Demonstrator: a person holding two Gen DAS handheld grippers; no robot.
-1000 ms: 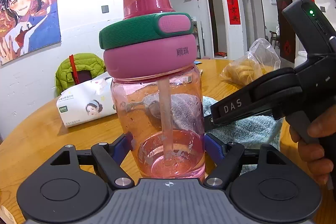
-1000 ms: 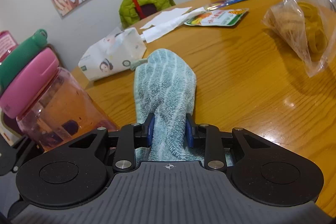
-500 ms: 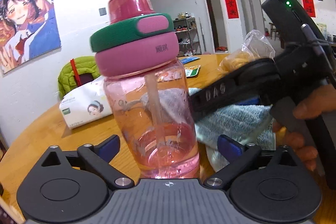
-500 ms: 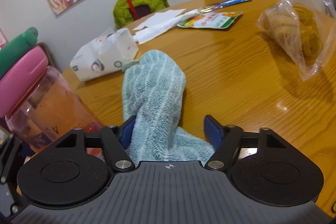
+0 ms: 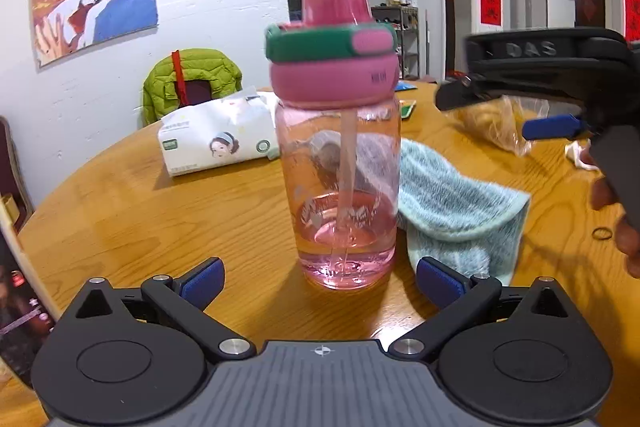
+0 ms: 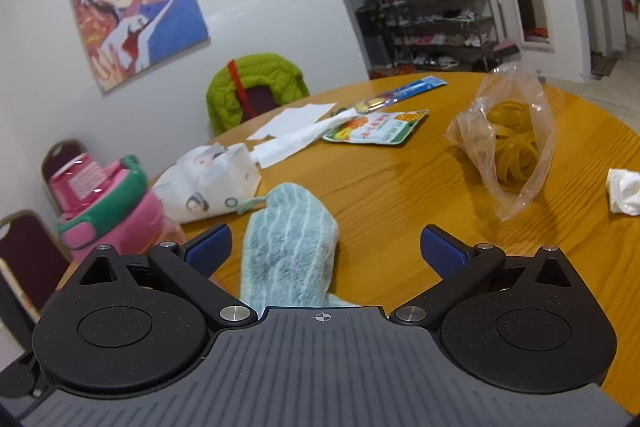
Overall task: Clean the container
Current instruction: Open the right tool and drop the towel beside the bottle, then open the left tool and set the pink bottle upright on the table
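The round wooden table (image 5: 140, 211) carries everything; the pink bottle (image 5: 344, 187) stands upright on it, capped, ahead of my left tongs (image 5: 320, 279), whose jaws stand released and clear of its sides; the teal towel (image 6: 288, 247) lies just beside the bottle, loose between my right tongs (image 6: 326, 249), jaws opening and untouched by it; I judge wiping finished or paused; both items set down.

A tissue pack (image 6: 208, 187), snack packet (image 6: 376, 133) and bag of rubber bands (image 6: 512, 143) lie on the table (image 6: 400, 195).
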